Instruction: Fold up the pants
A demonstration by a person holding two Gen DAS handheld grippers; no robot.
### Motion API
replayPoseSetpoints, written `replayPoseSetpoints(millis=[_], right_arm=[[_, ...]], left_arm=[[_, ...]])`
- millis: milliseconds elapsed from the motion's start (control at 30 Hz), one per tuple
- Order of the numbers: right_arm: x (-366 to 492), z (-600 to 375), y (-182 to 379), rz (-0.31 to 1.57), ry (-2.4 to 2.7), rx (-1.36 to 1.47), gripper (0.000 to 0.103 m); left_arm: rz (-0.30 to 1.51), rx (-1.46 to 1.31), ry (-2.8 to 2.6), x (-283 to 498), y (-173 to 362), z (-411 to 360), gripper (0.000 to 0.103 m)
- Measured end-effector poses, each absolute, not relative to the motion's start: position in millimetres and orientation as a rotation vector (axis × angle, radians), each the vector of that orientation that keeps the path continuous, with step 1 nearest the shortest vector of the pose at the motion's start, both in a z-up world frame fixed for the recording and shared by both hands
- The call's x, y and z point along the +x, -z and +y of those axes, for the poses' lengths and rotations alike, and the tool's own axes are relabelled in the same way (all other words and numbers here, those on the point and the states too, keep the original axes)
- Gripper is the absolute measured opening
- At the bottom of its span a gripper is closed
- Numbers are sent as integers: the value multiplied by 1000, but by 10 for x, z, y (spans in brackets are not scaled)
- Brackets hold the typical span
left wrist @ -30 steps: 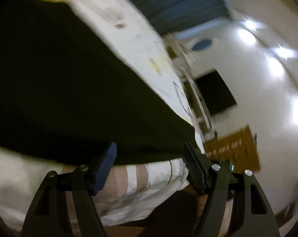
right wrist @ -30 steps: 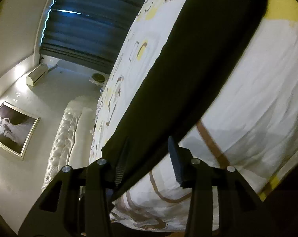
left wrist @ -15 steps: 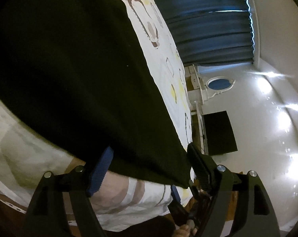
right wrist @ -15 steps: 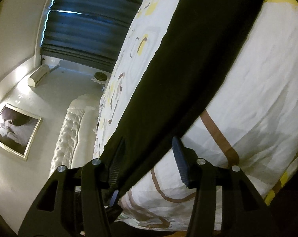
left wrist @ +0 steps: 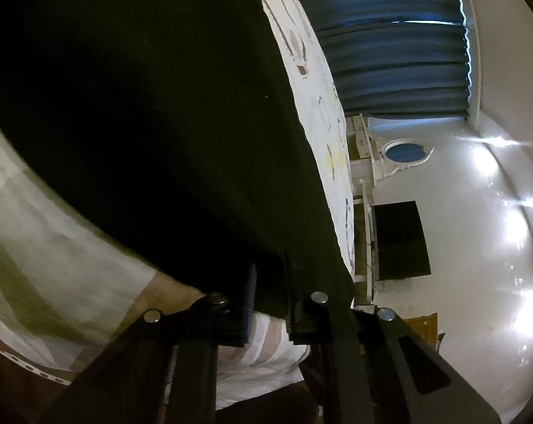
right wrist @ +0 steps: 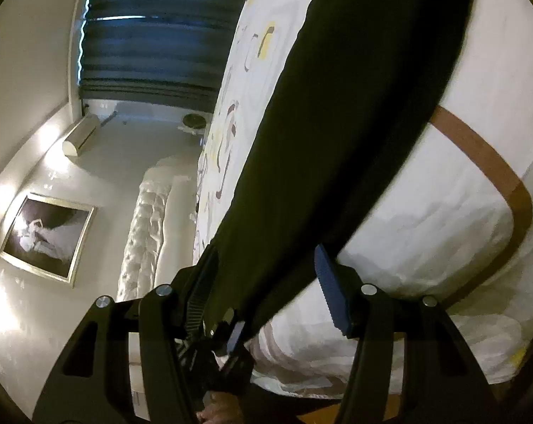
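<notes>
Black pants (left wrist: 153, 113) lie spread on a white patterned bedspread (left wrist: 36, 233). In the left wrist view my left gripper (left wrist: 270, 304) is shut on the near edge of the pants at the bed's edge, the cloth pinched between its pads. In the right wrist view the pants (right wrist: 337, 116) run away as a long dark band. My right gripper (right wrist: 263, 289) is open, its jaws either side of the pants' near end, the cloth lying between them. The other gripper (right wrist: 227, 335) shows just below it.
The bedspread (right wrist: 443, 212) has brown and yellow shapes and drops off at the near edge. A tufted white headboard (right wrist: 142, 233), a framed picture (right wrist: 47, 233), dark curtains (left wrist: 390, 46) and a wall television (left wrist: 400, 240) surround the bed.
My left gripper has closed on the near edge of the pants; it was open around it before. My right gripper stays open and has moved slightly further onto the pants' end.
</notes>
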State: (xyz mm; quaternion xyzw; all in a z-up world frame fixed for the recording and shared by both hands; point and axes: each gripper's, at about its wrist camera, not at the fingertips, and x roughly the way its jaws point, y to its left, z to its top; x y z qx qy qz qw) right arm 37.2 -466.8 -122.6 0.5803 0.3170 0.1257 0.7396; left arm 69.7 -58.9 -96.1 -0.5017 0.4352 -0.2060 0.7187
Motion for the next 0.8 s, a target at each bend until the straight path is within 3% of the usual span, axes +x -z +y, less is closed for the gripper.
replayPoseSetpoints(millis=[200,267,333,367,800], right_arm=[[455,-4608,1209,684,-234,1245,55],[451,-4606,1219,686,-226,1235,45],[452,-4625,1284,692,-223,1247,15],[455,-4630,1330,700,-222,1255,9],[260,-4641,1243,658,-247,1208,7]], left_arm=[[952,-1126,460,665,956,-575,13],[951,-1124,460,656,961,-591,12],[948,-1119,459,649,961,-590,12],[946,-1117,459,640,959,-588,12],[937,-1068,444,570,894,-619,11]])
